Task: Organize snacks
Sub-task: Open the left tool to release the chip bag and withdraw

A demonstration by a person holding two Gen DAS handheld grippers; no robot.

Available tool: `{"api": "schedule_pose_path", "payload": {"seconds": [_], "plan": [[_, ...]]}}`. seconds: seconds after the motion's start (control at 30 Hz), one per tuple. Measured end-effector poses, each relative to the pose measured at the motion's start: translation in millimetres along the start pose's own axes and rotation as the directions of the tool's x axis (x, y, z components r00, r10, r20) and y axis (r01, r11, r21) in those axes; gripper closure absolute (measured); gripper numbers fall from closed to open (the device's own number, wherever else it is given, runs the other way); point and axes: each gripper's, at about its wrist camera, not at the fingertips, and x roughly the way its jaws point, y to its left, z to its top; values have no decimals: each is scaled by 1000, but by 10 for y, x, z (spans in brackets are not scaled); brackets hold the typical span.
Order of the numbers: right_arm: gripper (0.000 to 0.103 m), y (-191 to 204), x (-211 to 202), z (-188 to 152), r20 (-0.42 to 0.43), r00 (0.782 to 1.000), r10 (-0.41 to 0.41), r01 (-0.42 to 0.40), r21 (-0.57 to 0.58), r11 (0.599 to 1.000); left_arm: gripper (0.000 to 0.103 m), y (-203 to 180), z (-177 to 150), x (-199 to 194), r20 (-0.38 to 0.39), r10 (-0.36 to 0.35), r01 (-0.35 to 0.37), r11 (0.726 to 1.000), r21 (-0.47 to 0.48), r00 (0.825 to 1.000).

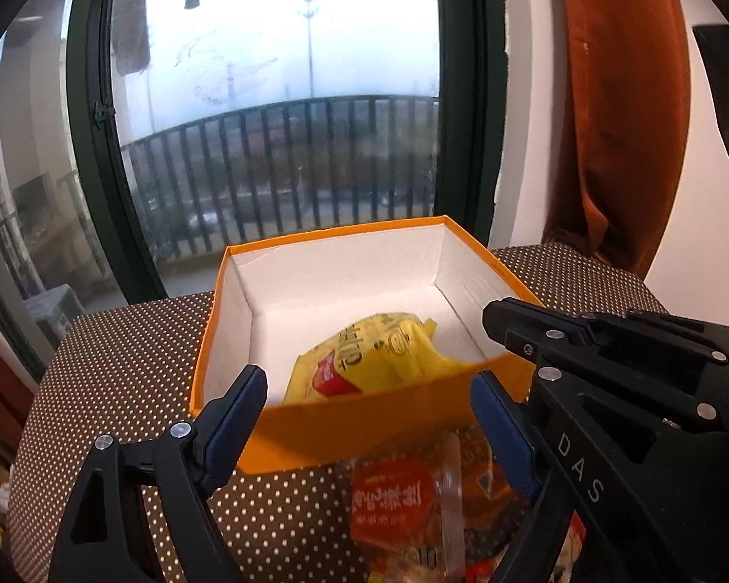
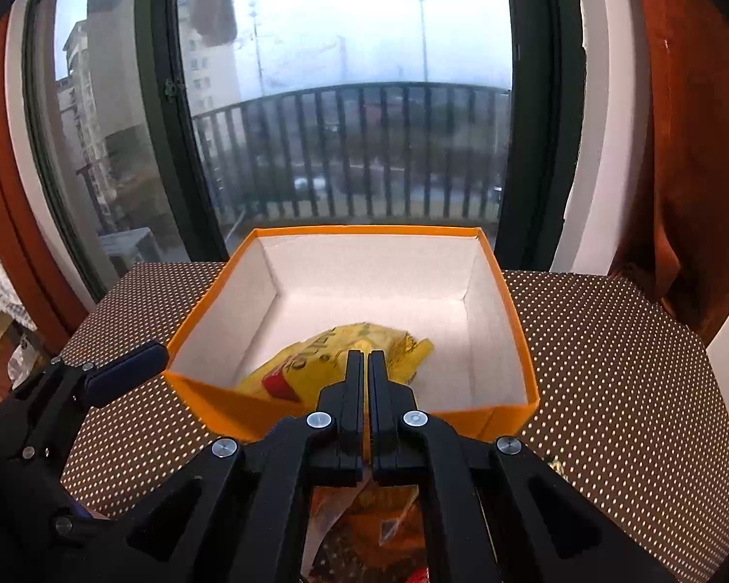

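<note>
While one yellow packet (image 1: 364, 364) already lies inside the orange box (image 1: 316, 430), the orange snack packet (image 1: 393, 505) waits on the dotted tablecloth (image 1: 136, 354) just outside the box's near wall.

Left gripper (image 1: 369, 408): fingers spread wide, nothing between them, hovering over the near wall with the orange snack packet directly below and slightly toward the camera. Right gripper (image 2: 366, 364): fingers pressed together; whether they pinch anything cannot be told. It sits above the same pile, tips pointing into the box. Orange packet's long axis appears to run roughly toward the box, its printed face up; the lower end is cropped. Judgement: the left gripper is better placed, since its jaws already straddle the packet's width; the move is down, close, then lift forward over the wall.
</note>
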Motion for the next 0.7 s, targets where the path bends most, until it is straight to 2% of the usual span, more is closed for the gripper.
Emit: {"api": "schedule_pose_path", "payload": {"seconds": [0.3, 0.7], "plan": [[99, 127, -242, -424, 3, 1000, 31, -30, -23, 999, 12, -158, -415, -211, -9, -16, 17, 999, 49, 1000], [99, 179, -358, -977, -3, 999, 36, -36, -18, 999, 11, -287, -910, -336, -13, -8, 9, 999, 46, 1000]]}}
